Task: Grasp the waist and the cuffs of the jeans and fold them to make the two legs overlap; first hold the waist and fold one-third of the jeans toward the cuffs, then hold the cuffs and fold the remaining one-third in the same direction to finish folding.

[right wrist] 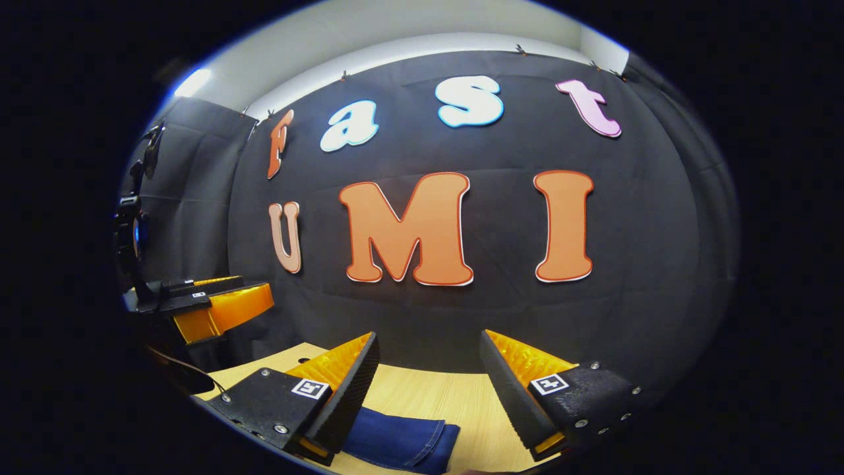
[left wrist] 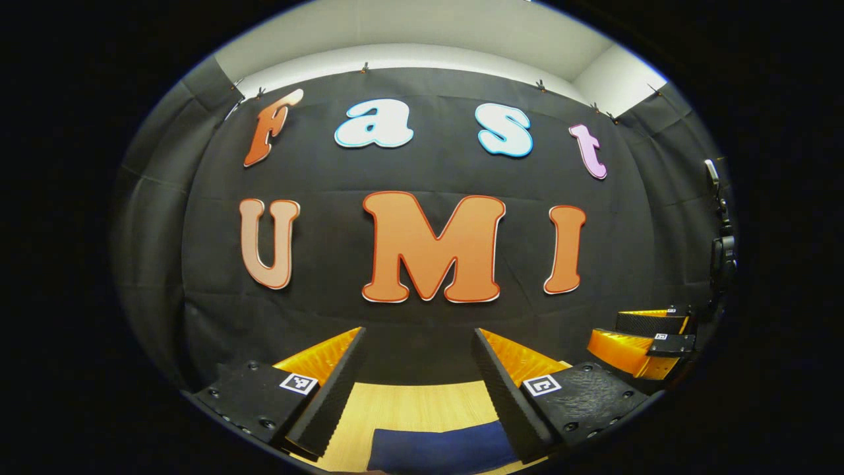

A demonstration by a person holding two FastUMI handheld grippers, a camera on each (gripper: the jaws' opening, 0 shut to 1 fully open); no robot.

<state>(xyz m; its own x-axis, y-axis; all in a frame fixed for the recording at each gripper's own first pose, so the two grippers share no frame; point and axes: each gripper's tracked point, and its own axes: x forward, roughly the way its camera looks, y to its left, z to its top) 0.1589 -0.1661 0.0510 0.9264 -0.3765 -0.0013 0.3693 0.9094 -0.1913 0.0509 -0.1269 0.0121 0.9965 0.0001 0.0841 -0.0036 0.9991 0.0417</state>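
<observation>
The dark blue jeans [left wrist: 438, 448] lie flat on the light wooden table [left wrist: 409, 402], and just one edge of them is in sight at the bottom of the left gripper view. My left gripper [left wrist: 419, 331] is held above them, open, with nothing between its fingers. In the right gripper view the jeans [right wrist: 402, 442] show a layered edge under the left finger. My right gripper [right wrist: 428, 335] also hovers open and empty over the table [right wrist: 475, 409]. Each gripper appears to the side in the other's view: the right gripper [left wrist: 649, 336], the left gripper [right wrist: 211, 303].
The black cloth wall stands close behind the table's far edge. A dark device on a mount [right wrist: 132, 224] hangs at the side wall, also seen as the mount [left wrist: 722, 251]. A dark cable [right wrist: 191, 373] runs over the table's left corner.
</observation>
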